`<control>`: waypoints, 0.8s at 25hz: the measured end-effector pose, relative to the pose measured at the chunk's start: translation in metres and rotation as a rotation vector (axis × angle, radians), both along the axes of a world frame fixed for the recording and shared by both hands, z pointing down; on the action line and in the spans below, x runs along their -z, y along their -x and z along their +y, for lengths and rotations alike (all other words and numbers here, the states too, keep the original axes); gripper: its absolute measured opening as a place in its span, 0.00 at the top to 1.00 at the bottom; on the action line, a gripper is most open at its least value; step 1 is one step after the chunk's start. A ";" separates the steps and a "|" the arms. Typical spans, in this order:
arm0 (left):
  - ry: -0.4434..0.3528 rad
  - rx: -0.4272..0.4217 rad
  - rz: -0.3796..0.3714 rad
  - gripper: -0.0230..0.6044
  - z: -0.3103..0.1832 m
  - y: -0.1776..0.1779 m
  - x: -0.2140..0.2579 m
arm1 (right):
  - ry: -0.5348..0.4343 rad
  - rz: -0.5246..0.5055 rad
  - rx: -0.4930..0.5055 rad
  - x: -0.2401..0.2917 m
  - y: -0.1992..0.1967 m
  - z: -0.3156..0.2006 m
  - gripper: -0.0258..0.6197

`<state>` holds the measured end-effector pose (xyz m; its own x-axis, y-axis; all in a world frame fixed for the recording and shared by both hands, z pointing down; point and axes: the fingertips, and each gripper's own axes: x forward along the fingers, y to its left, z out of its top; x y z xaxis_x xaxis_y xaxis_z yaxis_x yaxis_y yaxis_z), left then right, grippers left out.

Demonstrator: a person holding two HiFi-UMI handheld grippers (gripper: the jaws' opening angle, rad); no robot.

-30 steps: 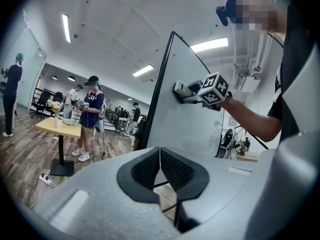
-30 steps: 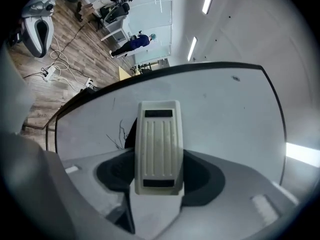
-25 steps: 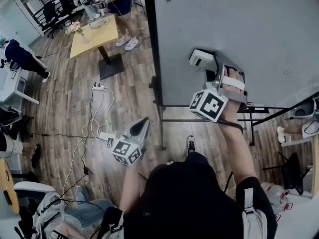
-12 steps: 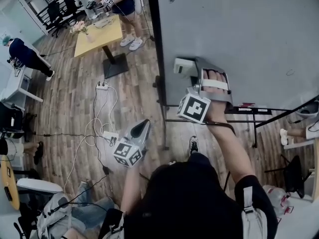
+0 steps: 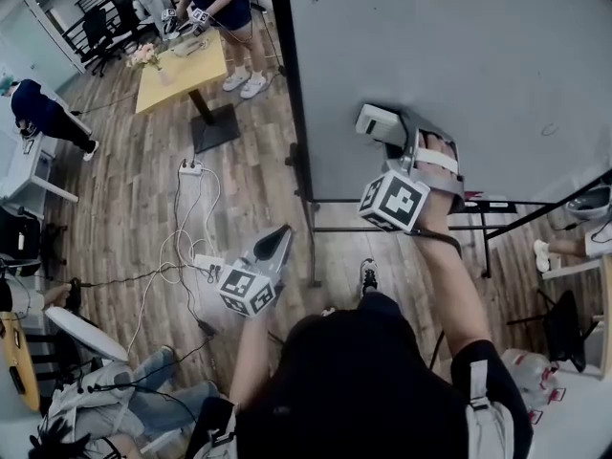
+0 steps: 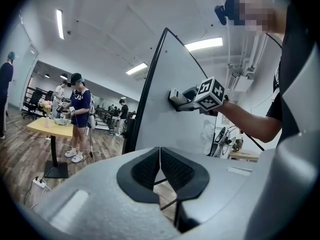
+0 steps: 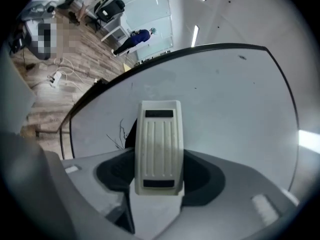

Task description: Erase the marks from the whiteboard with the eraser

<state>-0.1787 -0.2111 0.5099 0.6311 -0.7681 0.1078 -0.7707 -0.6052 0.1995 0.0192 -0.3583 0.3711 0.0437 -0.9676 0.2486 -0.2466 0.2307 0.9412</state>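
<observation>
The whiteboard (image 5: 459, 55) stands upright, filling the head view's upper right. My right gripper (image 5: 394, 132) is shut on a white ribbed eraser (image 5: 380, 122) and presses it flat against the board's lower left part. In the right gripper view the eraser (image 7: 159, 146) sits between the jaws on the board (image 7: 220, 94), with thin dark marks (image 7: 119, 134) just left of it. A few small dark spots (image 5: 548, 130) dot the board elsewhere. My left gripper (image 5: 275, 244) hangs low over the floor, jaws shut on nothing; the left gripper view shows the board (image 6: 175, 114) and the right gripper (image 6: 176, 96) from the side.
Cables and a power strip (image 5: 189, 168) lie on the wooden floor left of the board's black stand (image 5: 308, 208). A yellow table (image 5: 182, 65) with people beside it stands at the far left. A black frame (image 5: 535, 213) crosses under the board's right side.
The right gripper with the eraser slid left across the board, then back right and slightly down to about where it began. The left gripper barely moved.
</observation>
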 end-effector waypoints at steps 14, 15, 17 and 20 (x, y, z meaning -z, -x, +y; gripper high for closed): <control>-0.004 -0.057 -0.005 0.94 0.009 -0.023 0.006 | 0.573 -1.269 0.502 -0.081 0.015 0.086 0.56; -0.008 -0.060 -0.004 0.94 0.009 -0.028 0.008 | 0.594 -1.314 0.528 -0.084 0.014 0.093 0.56; -0.014 -0.068 -0.001 0.94 0.010 -0.039 0.011 | 0.627 -1.376 0.565 -0.091 0.011 0.107 0.56; -0.015 -0.082 0.002 0.94 0.017 -0.059 0.015 | 0.664 -1.418 0.587 -0.100 0.005 0.128 0.56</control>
<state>-0.1200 -0.1942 0.4947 0.6921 -0.7155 0.0954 -0.7181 -0.6691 0.1913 0.0142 -0.2304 0.4713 -0.8652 -0.4875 0.1172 -0.5012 0.8344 -0.2292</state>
